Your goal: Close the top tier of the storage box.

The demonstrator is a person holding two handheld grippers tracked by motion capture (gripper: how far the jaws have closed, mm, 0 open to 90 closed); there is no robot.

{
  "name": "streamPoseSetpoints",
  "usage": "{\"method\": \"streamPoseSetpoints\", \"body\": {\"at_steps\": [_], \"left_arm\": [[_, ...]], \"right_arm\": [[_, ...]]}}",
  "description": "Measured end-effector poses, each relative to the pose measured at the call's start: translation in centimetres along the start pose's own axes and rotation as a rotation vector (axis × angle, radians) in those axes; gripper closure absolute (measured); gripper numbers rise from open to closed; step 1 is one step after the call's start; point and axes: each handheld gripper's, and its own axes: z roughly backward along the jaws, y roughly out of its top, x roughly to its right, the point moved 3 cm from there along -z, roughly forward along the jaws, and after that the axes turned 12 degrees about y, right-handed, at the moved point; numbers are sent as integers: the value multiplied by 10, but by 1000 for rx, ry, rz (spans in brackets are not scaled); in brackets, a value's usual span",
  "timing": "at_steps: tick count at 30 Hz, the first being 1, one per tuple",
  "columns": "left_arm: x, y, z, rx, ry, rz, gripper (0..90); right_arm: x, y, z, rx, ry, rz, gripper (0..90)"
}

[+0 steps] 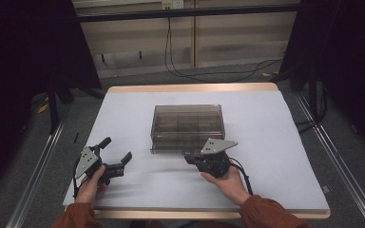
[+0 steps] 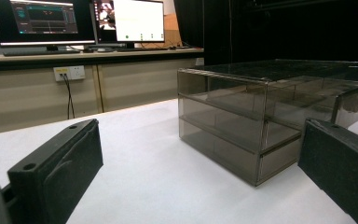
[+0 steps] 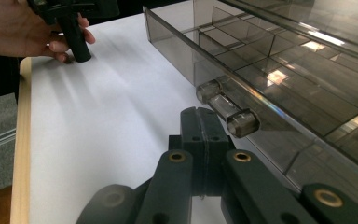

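Smoky plastic drawer box [image 1: 187, 127] sat mid-table; right tongs [image 1: 191, 159] closed, empty, nosed toward its knob [image 3: 227, 110], left tongs [image 1: 119, 156] gaped wide, waiting.

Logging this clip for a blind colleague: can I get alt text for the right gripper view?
The right gripper, its black jaws pressed shut, sits just short of the clear knob handle on a smoky transparent plastic drawer box with dividers, on a white table cover. Farther off, a hand holds the left gripper.
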Motion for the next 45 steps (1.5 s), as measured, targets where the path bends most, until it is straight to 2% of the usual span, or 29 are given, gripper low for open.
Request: {"method": "streamPoseSetpoints", "body": {"at_steps": [25, 32, 45], "left_arm": [[0, 0, 0, 0, 1, -1, 0], [0, 0, 0, 0, 1, 0, 0], [0, 0, 0, 0, 0, 0, 0]], "right_arm": [[5, 3, 0, 15, -18, -4, 900], [6, 3, 2, 15, -44, -1, 900], [11, 5, 5, 31, -54, -10, 900]]}}
